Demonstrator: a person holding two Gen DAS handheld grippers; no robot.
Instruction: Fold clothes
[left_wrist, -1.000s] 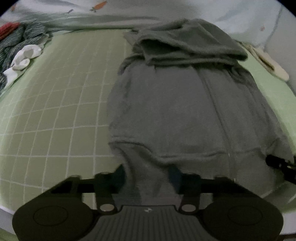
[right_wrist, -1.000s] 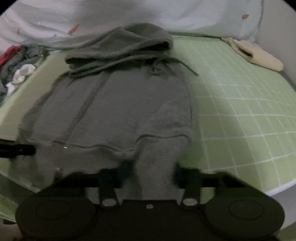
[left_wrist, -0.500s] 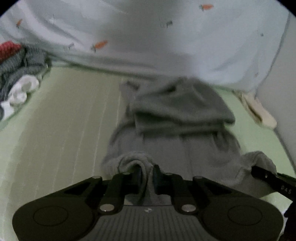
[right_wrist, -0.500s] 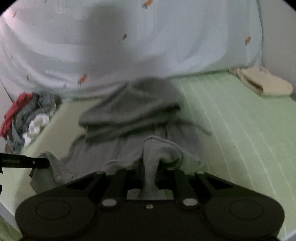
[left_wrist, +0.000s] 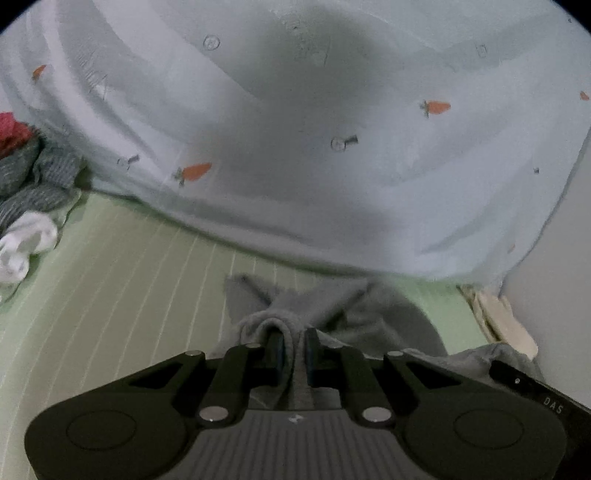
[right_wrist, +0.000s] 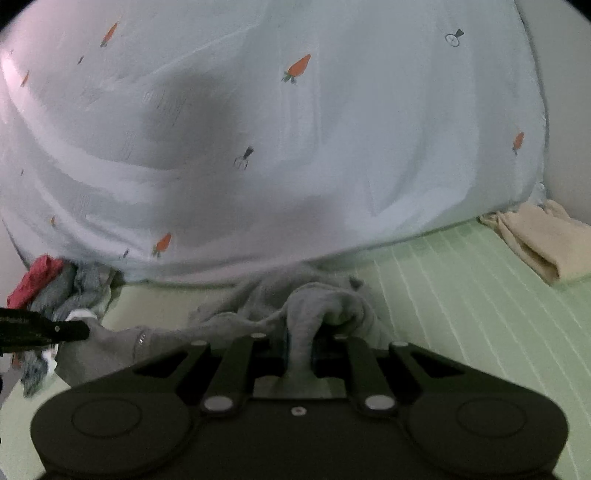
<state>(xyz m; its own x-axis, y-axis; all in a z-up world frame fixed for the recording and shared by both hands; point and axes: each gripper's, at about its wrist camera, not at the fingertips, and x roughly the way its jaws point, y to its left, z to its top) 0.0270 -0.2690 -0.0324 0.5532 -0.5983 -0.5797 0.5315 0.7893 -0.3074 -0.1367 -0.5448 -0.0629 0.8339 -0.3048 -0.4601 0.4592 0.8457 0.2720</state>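
Left gripper (left_wrist: 293, 345): I clench the grey hoodie (left_wrist: 369, 314) hem.
Right gripper (right_wrist: 299, 349): same, gripping its other corner.
Change: hem, flat 1 second ago, now rides up over the green sheet (left_wrist: 122, 280) toward the hood.
Meaning: bottom-to-top fold underway.

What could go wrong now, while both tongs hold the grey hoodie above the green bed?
1. Each of the tongs, left and right, pinches only a narrow bunch of the grey hoodie; the fabric might slip out.
2. The fabric sags between the two grips, so the fold may land creased or uneven on the green sheet.
3. The carrot-print duvet lies just behind; the hoodie could be carried onto it.
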